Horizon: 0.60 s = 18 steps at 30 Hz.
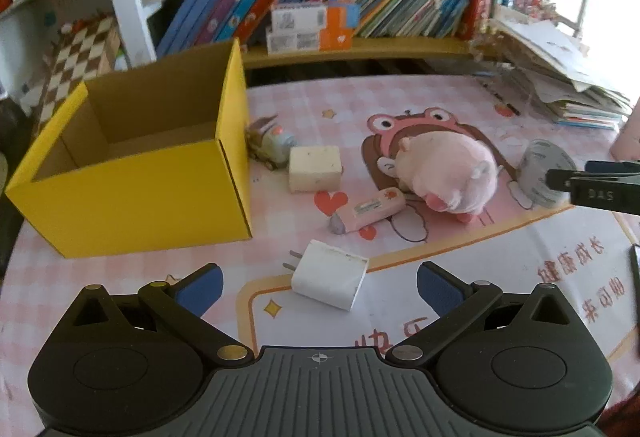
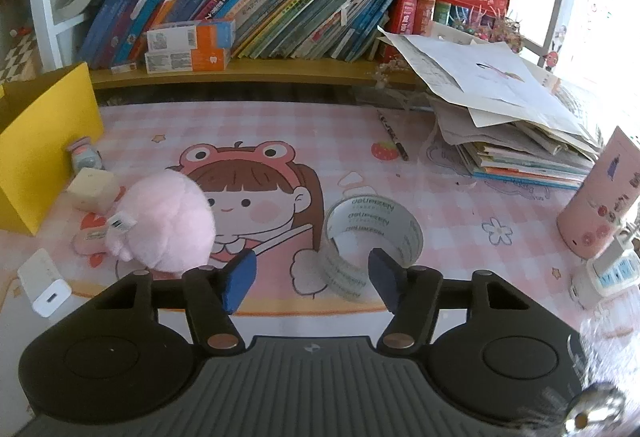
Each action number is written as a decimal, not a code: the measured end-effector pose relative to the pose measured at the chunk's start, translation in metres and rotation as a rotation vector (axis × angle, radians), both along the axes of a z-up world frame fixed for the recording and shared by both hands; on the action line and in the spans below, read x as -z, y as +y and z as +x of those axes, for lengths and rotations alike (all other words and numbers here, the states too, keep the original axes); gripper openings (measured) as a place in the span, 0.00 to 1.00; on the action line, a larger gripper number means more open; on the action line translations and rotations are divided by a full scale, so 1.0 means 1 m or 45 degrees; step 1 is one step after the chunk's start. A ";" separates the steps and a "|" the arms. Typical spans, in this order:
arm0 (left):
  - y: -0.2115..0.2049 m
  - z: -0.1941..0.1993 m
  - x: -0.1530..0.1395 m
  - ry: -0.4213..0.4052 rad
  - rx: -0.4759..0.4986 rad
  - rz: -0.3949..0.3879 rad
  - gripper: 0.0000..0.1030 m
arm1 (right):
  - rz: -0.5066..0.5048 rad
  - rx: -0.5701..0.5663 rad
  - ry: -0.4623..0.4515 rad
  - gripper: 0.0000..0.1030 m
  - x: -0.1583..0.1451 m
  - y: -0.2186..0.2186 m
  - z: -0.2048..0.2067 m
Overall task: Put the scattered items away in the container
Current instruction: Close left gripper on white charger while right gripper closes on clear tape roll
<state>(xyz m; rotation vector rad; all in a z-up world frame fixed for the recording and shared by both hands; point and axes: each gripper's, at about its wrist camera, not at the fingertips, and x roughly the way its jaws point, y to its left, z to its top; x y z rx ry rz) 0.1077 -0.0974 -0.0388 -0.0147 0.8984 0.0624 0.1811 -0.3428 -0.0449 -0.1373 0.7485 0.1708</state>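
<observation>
An open yellow cardboard box (image 1: pixel 132 205) stands at the left of the desk, and nothing shows in the part of its inside that I can see. My left gripper (image 1: pixel 320 283) is open just before a white charger plug (image 1: pixel 330 279). Beyond lie a pink pen-shaped device (image 1: pixel 368 211), a cream block (image 1: pixel 315 168), a small toy car (image 1: pixel 270 141) and a pink plush (image 1: pixel 448 173). My right gripper (image 2: pixel 310 277) is open, its fingers either side of the near rim of a clear tape roll (image 2: pixel 372 233). The plush (image 2: pixel 164 221) sits to its left.
A pink cartoon mat (image 2: pixel 360 157) covers the desk. Leaning books fill the shelf (image 2: pixel 248 69) behind. A pile of papers and books (image 2: pixel 512 133) sits at the back right, a pink tube (image 2: pixel 604 197) and a power strip (image 2: pixel 608 269) at the right edge. A pen (image 2: pixel 394 135) lies on the mat.
</observation>
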 end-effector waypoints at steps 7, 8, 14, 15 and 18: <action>0.011 0.018 0.019 0.100 -0.079 -0.054 1.00 | -0.033 -0.019 0.024 0.51 0.007 -0.002 0.020; 0.011 0.020 0.022 0.109 -0.075 -0.055 1.00 | -0.037 -0.021 0.029 0.50 0.008 -0.002 0.023; 0.007 0.031 0.034 0.144 -0.032 -0.045 1.00 | -0.067 -0.046 0.046 0.46 0.015 0.000 0.040; 0.006 0.032 0.036 0.148 -0.023 -0.040 1.00 | -0.071 -0.051 0.047 0.46 0.016 0.000 0.042; 0.003 0.036 0.041 0.164 0.001 -0.027 0.99 | -0.084 -0.062 0.058 0.45 0.019 0.001 0.050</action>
